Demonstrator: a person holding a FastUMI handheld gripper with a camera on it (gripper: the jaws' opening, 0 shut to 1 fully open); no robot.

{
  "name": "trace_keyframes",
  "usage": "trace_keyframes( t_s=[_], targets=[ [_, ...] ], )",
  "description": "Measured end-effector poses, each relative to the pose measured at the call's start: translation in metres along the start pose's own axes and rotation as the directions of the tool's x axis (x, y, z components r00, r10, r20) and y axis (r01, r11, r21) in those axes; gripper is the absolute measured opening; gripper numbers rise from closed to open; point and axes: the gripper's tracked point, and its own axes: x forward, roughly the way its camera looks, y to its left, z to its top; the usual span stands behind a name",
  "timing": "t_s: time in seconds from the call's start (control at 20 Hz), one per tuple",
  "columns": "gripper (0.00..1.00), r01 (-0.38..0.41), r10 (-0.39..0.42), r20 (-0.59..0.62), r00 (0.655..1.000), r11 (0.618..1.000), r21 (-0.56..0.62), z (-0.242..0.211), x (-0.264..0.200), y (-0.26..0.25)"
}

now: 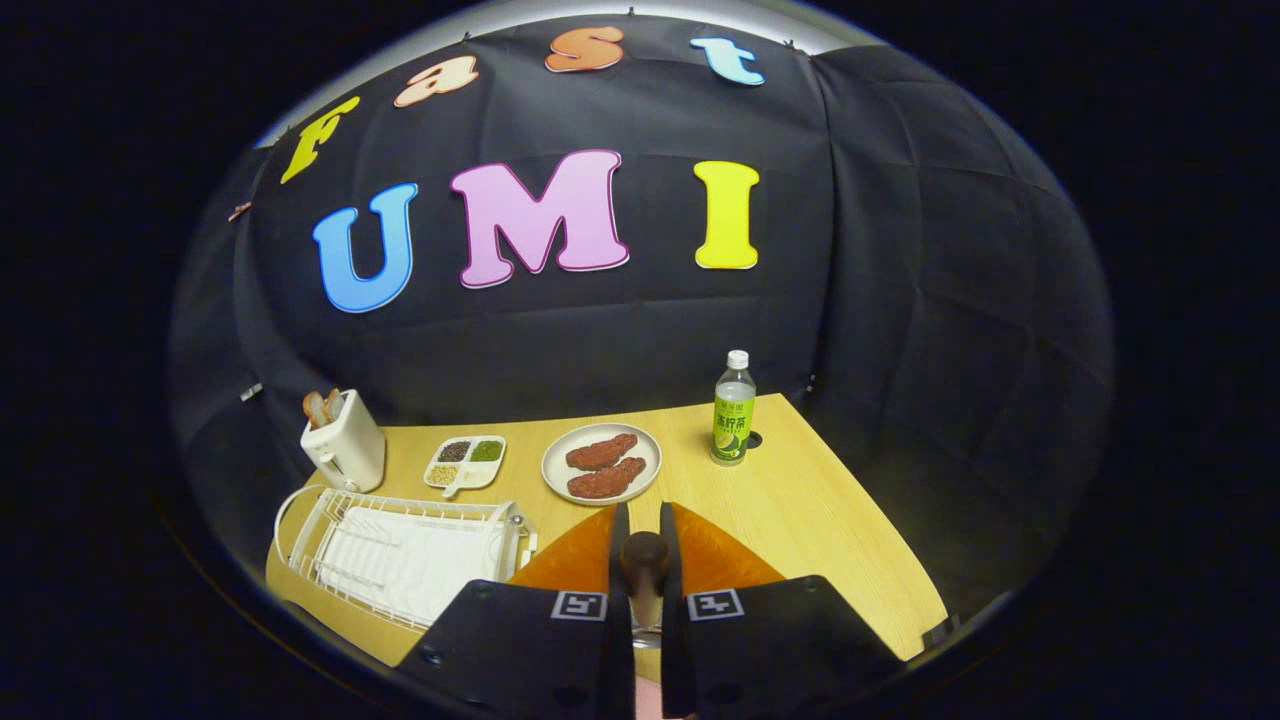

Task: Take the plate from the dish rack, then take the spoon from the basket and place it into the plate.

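Observation:
My gripper point(644, 520) is shut on the spoon point(645, 565), whose dark rounded handle end stands up between the two fingers, with a paler part lower down. Right below and just ahead of the fingers an orange plate point(570, 560) lies on the wooden table point(830, 520), showing on both sides of them. To the left of the fingers stands the white wire dish rack point(400, 555), with no plate in it and a white tray beneath.
Beyond the fingers a white plate point(556, 470) carries two brown meat pieces. To its left sit a small divided dish point(465, 463) of seeds and a white toaster point(345, 445) with bread. A green-labelled bottle point(733, 415) stands at the right. The table's edge runs diagonally on the right.

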Motion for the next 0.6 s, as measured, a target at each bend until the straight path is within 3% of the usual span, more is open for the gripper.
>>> trace_keyframes(
  t_s=[0.25,0.6],
  targets=[
    [0.14,-0.036,0.037,-0.065,0.997,0.999,0.022,-0.050,-0.054,0.028],
    [0.14,-0.040,0.059,-0.258,0.964,0.996,0.075,-0.159,-0.077,0.057]
  ],
)
